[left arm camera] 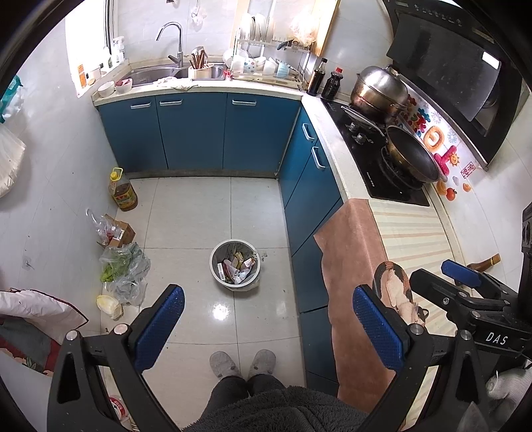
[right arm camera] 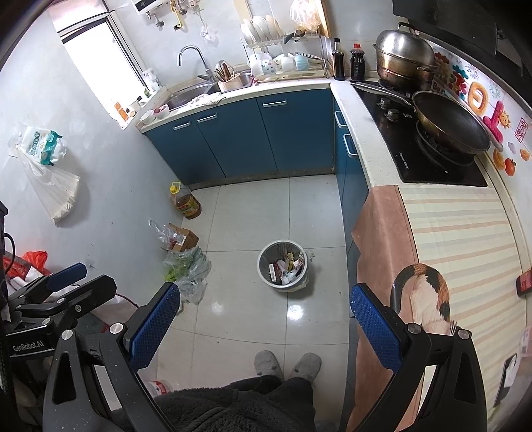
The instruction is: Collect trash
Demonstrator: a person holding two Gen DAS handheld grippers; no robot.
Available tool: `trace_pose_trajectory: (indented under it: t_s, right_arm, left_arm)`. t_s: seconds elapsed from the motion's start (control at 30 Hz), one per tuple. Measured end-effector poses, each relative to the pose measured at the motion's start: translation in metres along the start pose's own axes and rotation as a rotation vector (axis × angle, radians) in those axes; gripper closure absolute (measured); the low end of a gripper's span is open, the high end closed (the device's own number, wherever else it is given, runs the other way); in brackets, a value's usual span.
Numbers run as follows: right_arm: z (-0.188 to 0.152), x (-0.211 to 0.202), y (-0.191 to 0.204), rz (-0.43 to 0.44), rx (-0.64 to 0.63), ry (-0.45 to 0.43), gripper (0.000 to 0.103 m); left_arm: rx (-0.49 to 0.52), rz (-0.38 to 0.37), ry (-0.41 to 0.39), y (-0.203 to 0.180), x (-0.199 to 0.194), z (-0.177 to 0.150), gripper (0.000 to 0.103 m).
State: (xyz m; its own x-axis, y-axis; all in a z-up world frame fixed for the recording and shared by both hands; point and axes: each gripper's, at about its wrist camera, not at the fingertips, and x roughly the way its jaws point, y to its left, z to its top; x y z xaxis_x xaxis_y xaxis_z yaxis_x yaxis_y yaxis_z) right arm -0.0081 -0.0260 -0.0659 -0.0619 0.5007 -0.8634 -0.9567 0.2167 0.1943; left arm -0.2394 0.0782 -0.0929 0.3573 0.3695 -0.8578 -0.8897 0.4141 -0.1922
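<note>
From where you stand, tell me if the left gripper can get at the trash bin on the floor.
Probably yes. The left gripper is open and empty, and bare floor tiles lie between it and the trash bin; nothing blocks the way, though it must come down.

Hidden, cropped and unreadable parts of the kitchen scene

The lower layers of the trash bin [left arm camera: 235, 266] are covered by the wrappers on top, and print on those wrappers cannot be read. The oil bottle [left arm camera: 122, 191] label is too small to be made out. The contents of the plastic bags [left arm camera: 124, 269] are veiled by crinkled film; possibly greens are held inside. The range hood [right arm camera: 465, 23] is cut off by the upper edge. The person's legs are hidden by a fleece garment [right arm camera: 232, 405], only the slippers [right arm camera: 287, 365] being shown.
</note>
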Motion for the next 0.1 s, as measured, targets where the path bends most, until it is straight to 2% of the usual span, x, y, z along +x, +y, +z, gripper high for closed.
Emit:
trace_pose_trajectory:
  t_s: [0.1]
  right_arm:
    - [0.0, 0.0, -0.0005, 0.001, 0.001, -0.001, 0.0]
  left_arm:
    - [0.015, -0.009, -0.001, -0.0027, -0.0044, 0.0018, 0.0]
